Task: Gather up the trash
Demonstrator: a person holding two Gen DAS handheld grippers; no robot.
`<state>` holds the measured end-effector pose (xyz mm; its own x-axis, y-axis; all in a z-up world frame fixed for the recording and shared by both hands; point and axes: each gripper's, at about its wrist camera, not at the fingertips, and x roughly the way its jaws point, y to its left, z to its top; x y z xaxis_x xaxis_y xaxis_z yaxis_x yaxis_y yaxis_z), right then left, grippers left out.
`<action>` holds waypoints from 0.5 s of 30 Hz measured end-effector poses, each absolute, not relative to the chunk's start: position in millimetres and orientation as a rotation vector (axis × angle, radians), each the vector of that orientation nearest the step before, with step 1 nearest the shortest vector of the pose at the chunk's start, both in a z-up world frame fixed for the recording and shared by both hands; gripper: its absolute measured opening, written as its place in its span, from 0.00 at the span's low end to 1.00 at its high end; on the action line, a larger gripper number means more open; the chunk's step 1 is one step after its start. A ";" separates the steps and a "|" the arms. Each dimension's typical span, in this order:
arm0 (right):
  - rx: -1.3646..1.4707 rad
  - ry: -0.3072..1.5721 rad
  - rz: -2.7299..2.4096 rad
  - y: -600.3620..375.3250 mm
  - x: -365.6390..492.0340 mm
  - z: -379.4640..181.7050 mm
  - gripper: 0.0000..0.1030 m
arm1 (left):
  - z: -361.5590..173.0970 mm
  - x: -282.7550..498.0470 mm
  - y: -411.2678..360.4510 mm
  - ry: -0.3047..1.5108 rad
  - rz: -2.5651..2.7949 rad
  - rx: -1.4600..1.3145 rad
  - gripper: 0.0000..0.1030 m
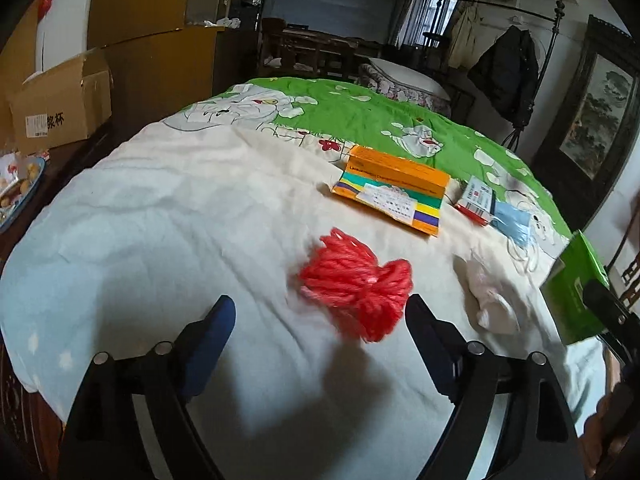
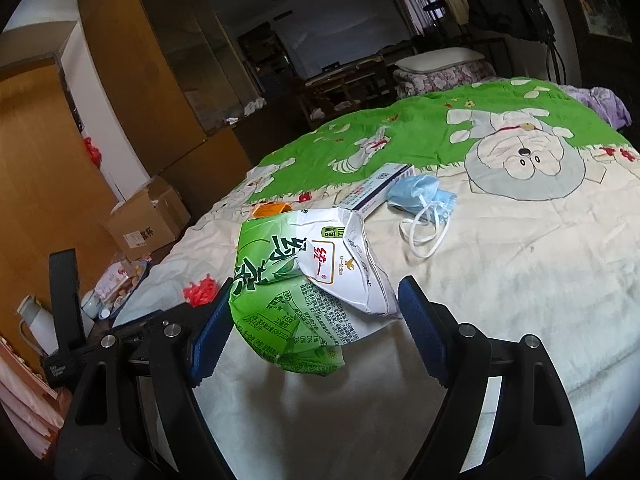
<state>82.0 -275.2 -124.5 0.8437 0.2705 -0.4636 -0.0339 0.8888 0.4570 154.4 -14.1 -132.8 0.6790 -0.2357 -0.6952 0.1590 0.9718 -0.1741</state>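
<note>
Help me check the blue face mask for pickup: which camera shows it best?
The right wrist view: the blue face mask lies whole with its white ear loops. The left wrist view shows it small, distorted at the frame's edge.

- You have a bed (image 1: 160, 208) under a cream and green cartoon quilt (image 2: 520, 240).
- On it lie a red plastic bundle (image 1: 356, 292), an orange box (image 1: 394, 190), a white carton (image 2: 374, 192), a blue face mask (image 2: 424, 196) and crumpled white paper (image 1: 490, 296).
</note>
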 end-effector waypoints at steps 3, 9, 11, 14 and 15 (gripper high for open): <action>0.471 0.553 0.168 -279.5 82.1 -128.0 0.76 | -134.8 163.3 -30.6 0.794 -0.246 -0.050 0.83; 0.494 0.563 0.168 -285.2 83.1 -134.7 0.76 | -143.9 184.3 -59.7 0.804 -0.253 0.043 0.81; 0.496 0.564 0.168 -285.9 83.4 -135.8 0.76 | -139.3 187.0 -60.4 0.784 -0.263 0.026 0.81; 0.503 0.565 0.170 -285.7 83.3 -136.6 0.76 | -134.4 189.2 -66.2 0.759 -0.284 0.045 0.53; 0.504 0.564 0.169 -285.4 82.5 -136.2 0.76 | -134.8 190.1 -68.6 0.773 -0.306 0.046 0.38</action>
<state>82.5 -285.4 -136.2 0.8354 0.2877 -0.4684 -0.0175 0.8656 0.5004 190.1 -68.6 -134.8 0.6741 -0.2547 -0.6933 0.2883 0.9549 -0.0706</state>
